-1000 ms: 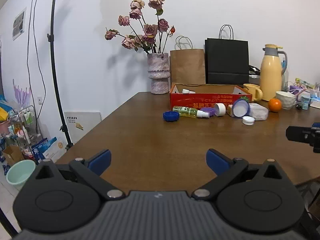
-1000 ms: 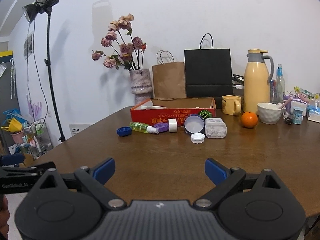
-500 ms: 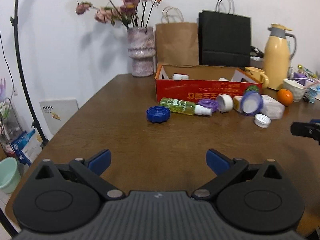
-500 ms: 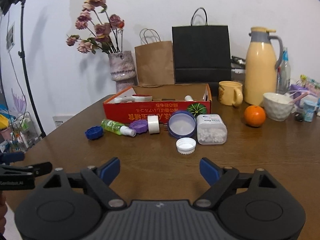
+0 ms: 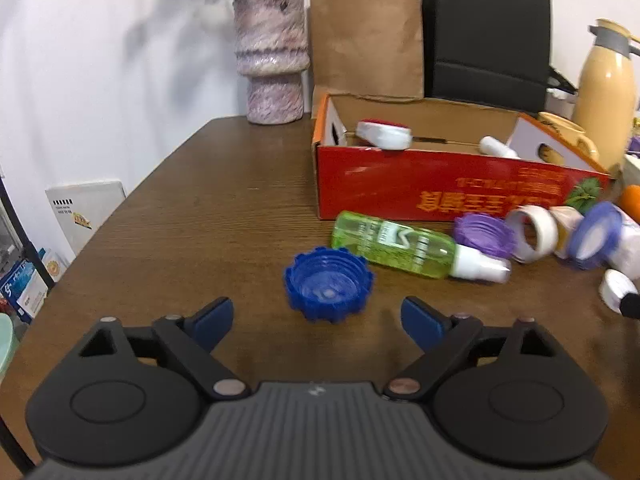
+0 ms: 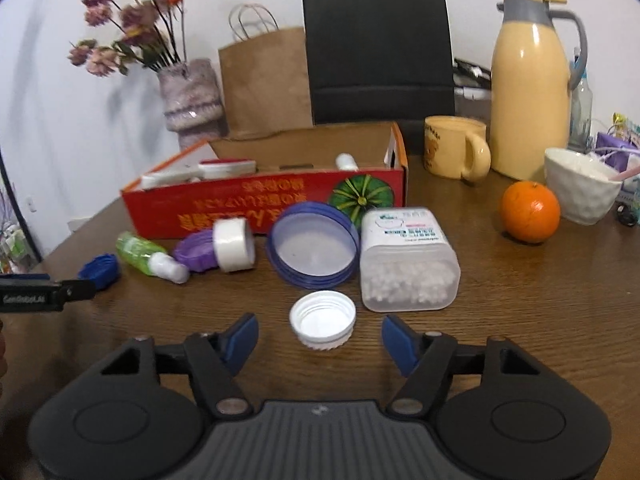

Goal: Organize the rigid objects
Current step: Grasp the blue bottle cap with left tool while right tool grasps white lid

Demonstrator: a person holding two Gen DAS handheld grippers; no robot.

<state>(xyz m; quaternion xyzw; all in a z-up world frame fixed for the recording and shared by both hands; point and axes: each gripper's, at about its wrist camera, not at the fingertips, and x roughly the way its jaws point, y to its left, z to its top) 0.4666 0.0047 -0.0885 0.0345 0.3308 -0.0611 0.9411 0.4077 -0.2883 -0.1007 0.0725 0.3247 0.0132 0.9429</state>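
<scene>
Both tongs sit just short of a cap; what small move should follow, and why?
Probably ease each forward and down: the blue cap lies ahead of the closing left tongs, the white cap ahead of the closing right tongs, neither yet between the pads.

A plain white wall (image 5: 120, 60) backs the dark brown wooden tabletop (image 5: 208, 216). A mottled pink ceramic vase (image 5: 272, 56) of dried roses, a brown paper bag (image 5: 364, 40) and a black paper bag (image 6: 378, 52) stand along it.

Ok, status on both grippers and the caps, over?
Left gripper closing, empty, lined up on blue cap. Right gripper closing, empty, on white cap. Nothing between jaws and caps.
</scene>
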